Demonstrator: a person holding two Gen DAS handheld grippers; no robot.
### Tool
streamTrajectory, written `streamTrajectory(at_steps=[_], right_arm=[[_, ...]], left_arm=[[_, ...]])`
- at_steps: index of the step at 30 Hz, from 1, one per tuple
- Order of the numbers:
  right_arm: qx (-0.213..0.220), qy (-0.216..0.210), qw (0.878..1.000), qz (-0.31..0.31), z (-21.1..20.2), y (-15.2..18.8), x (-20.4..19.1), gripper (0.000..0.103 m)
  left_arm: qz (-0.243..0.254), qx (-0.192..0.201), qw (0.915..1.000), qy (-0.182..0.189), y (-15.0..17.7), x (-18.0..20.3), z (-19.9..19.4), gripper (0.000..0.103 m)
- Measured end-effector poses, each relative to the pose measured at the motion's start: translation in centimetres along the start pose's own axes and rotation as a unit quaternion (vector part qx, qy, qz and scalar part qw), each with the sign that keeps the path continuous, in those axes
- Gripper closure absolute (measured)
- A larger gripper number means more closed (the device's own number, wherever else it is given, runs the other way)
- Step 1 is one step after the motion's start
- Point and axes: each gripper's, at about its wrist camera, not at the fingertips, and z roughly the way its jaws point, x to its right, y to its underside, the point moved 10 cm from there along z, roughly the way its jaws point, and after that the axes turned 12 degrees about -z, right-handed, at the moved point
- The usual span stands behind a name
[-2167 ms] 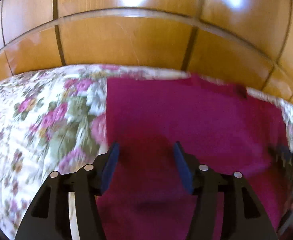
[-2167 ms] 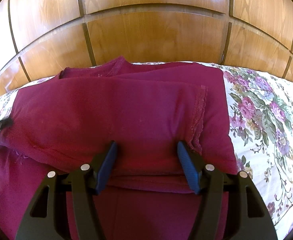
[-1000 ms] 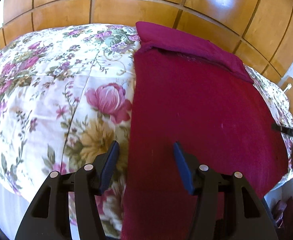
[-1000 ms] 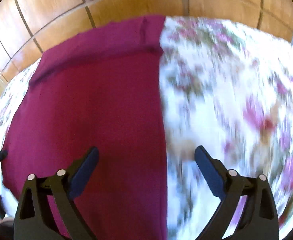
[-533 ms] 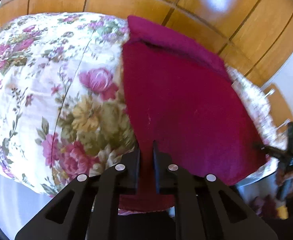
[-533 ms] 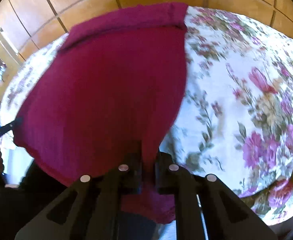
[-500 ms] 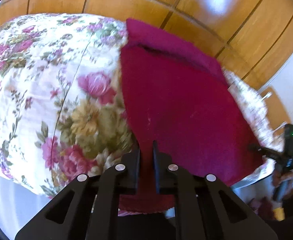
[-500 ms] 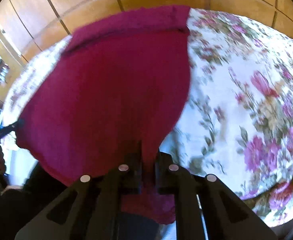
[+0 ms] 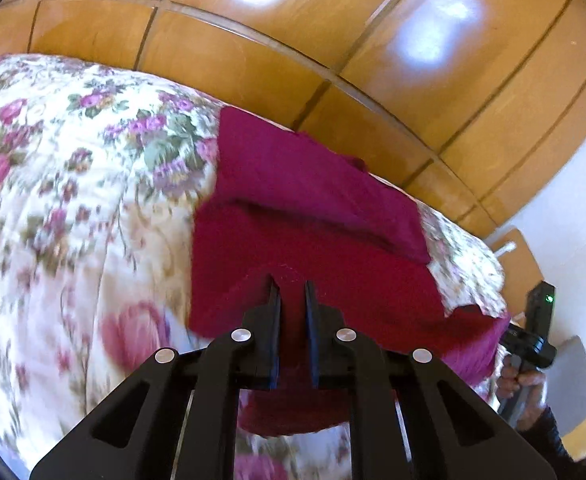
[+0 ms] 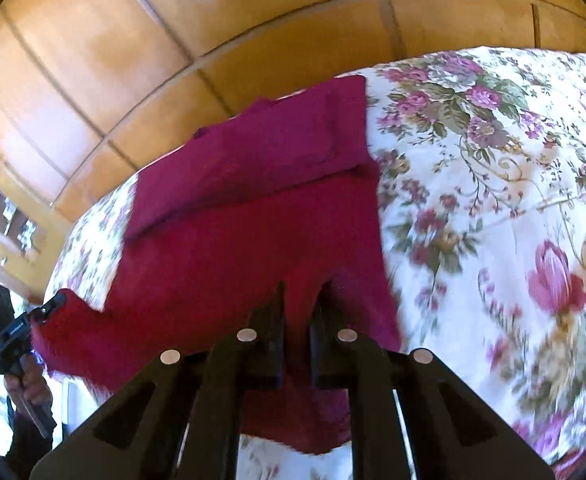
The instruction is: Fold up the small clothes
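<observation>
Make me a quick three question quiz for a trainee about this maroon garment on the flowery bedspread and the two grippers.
1. True or false: the left gripper is shut on the maroon garment.
2. What does the right gripper hold? A) the floral bedspread B) the maroon garment C) nothing
3. Fill in: behind the bed stands a panelled ____ wall.

Key: 1 true; 2 B; 3 wooden.

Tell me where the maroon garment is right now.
The maroon garment lies on the floral bedspread below the wooden wall panels; its near edge is pinched by the left gripper and the right gripper.
</observation>
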Motion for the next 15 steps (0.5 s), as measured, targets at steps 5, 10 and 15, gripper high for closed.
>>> streamTrajectory(at_steps=[5, 10, 15], right_arm=[[-0.002, 0.01, 1.0, 0.016, 2.3, -2.8, 1.7, 0.082], [0.036, -0.017, 0.998, 0.049, 2.0, -4.9, 2.0, 0.013], [0.067, -0.02, 0.995, 0.074, -0.7, -4.1, 3.5, 0.011]], left_arm=[[-0.03, -0.001, 0.9993, -0.023, -3.5, -1.2, 3.6, 0.079], [-0.104, 0.027, 0.9942, -0.001, -6.2, -3.2, 3.0, 0.035], [-0.112, 0.022, 0.9934, -0.01, -4.6, -6.6, 2.0, 0.035]])
